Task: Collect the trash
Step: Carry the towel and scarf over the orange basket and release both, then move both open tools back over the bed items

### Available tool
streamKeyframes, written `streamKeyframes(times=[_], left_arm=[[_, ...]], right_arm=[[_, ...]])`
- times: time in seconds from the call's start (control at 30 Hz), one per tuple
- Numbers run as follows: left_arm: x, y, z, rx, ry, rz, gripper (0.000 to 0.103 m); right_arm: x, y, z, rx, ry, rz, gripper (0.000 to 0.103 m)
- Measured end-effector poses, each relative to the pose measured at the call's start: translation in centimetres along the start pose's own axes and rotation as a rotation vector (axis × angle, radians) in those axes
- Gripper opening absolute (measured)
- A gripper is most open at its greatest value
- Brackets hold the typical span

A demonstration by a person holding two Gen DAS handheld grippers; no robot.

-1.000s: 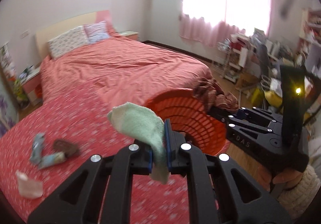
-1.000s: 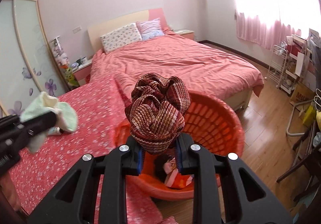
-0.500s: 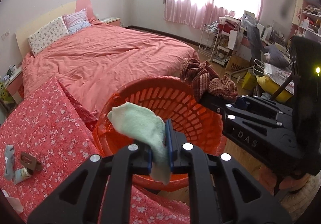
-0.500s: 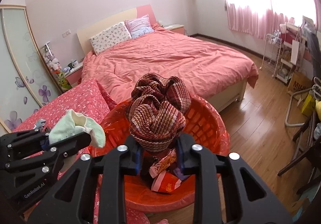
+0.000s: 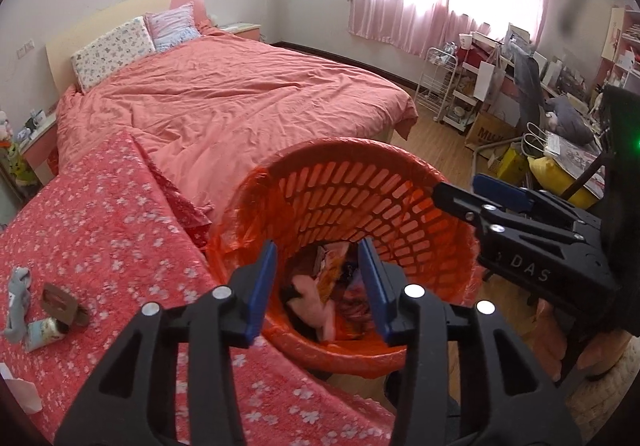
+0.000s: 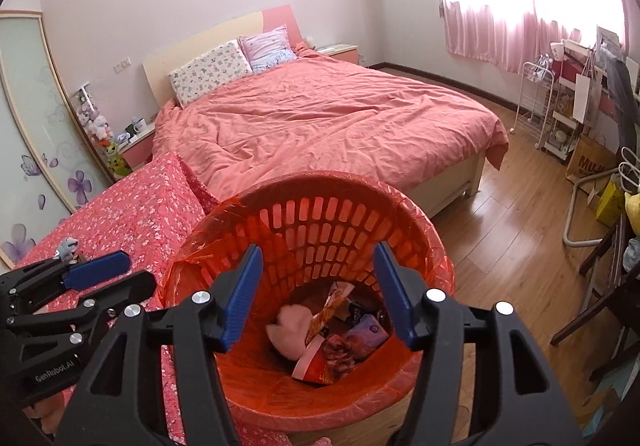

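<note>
An orange slotted basket (image 5: 400, 206) with an orange liner stands beside the table, also in the right wrist view (image 6: 320, 206). Inside lie wrappers and cloth (image 6: 332, 338), with a blurred pale cloth (image 5: 316, 310) among them. My left gripper (image 5: 320, 278) is open and empty above the basket's near rim. My right gripper (image 6: 318, 286) is open and empty above the basket's mouth. On the flowered tablecloth (image 5: 120, 230) lie a grey sock (image 5: 18, 302), a brown wrapper (image 5: 60, 304), a small packet (image 5: 42, 332) and a white scrap (image 5: 20, 392).
A large bed (image 6: 320, 118) with a salmon cover lies behind the basket. A wooden floor (image 6: 512, 230) runs to the right. A white wire cart (image 6: 536, 102), a brown paper bag (image 6: 592, 166) and cluttered shelves (image 5: 560, 86) stand along the right wall.
Both grippers have opened. The green cloth has left the left gripper and the red checked cloth has left the right one. Both grippers now hang over the basket.
</note>
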State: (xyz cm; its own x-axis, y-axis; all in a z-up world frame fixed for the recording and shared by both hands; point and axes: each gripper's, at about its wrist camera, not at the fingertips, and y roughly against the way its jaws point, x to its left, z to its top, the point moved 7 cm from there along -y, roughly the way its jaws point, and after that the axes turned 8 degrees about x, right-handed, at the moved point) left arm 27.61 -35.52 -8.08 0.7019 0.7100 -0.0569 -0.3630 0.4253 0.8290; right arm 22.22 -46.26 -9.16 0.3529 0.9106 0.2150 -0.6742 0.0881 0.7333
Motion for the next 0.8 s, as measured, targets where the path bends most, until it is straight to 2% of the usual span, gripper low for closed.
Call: streamKeyframes(times=[0.13, 0.3, 0.5, 0.67, 0.8], left_arm=[[2.1, 1.7, -1.2, -0.021, 0.031, 0.049, 0.053], [7.3, 4.6, -4.5, -0.024, 0.100, 0.157, 0.064], [17.2, 9.1, -10.8, -0.035, 0.258, 0.318, 0.079], [25.5, 12.7, -16.1, -0.045, 0.411, 0.487, 0.093], [30.1, 13.3, -18.9, -0.016, 0.490, 0.533, 0.095]], right_arm=[[0.6, 0.8, 0.1, -0.021, 0.019, -0.009, 0.064], [3.6, 1.4, -0.4, -0.028, 0.081, 0.001, 0.067], [9.2, 1.1, -2.4, 0.002, 0.171, 0.064, 0.072], [14.3, -0.1, -4.5, 0.052, 0.242, 0.110, 0.074], [17.9, -1.5, -5.9, 0.097, 0.285, 0.135, 0.074]])
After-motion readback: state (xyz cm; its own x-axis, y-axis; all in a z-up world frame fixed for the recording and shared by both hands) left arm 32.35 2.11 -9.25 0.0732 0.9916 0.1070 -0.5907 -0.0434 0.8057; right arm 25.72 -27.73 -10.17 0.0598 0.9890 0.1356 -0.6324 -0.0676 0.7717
